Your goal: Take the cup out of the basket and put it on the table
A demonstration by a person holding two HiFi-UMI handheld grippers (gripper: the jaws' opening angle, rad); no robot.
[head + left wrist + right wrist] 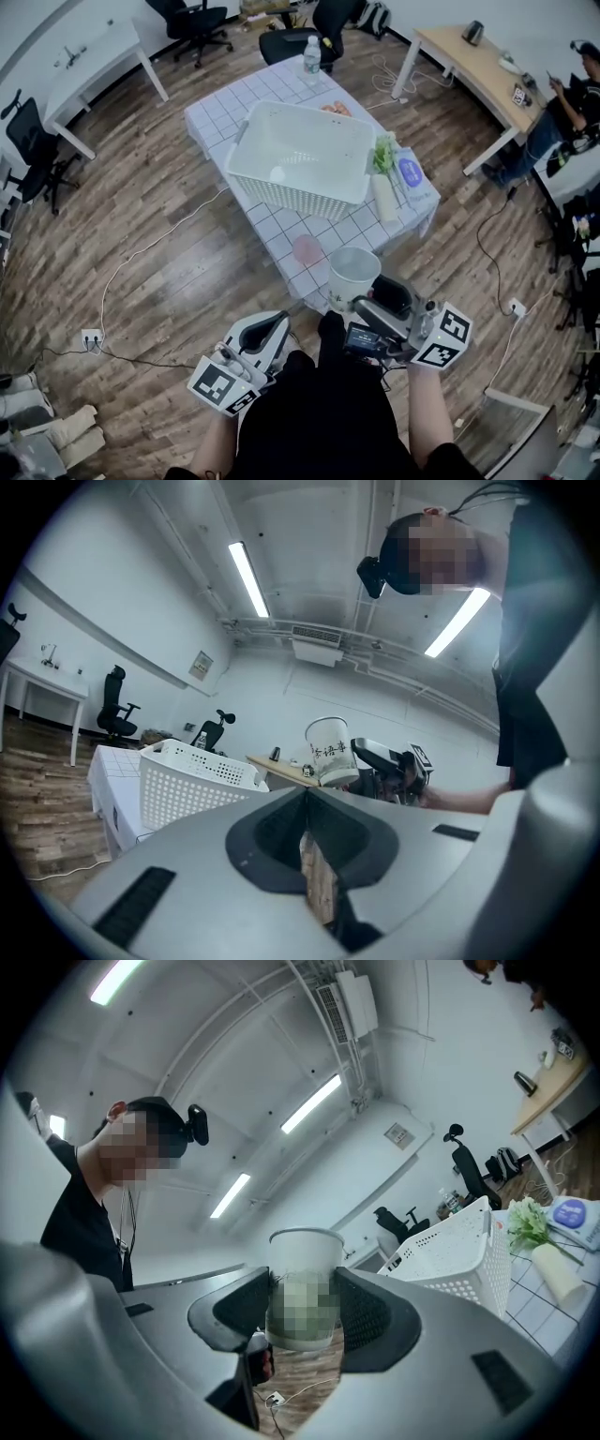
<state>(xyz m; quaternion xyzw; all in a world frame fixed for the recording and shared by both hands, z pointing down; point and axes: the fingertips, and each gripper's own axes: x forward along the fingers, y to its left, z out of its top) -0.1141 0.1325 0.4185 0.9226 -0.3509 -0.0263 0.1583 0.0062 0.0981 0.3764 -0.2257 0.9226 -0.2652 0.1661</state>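
Note:
A white paper cup with dark print is held upright, its base between the jaws of my right gripper, close to the person's body and off the near corner of the table. In the right gripper view the cup fills the gap and both pads press its sides. My left gripper is held low at the left, shut with nothing in it; its jaws meet in the left gripper view. That view also shows the cup. The white perforated basket stands on the checked tablecloth.
On the table stand a water bottle, a green bunch, a blue-labelled packet and a pink disc. Office chairs, desks, floor cables and a seated person surround it.

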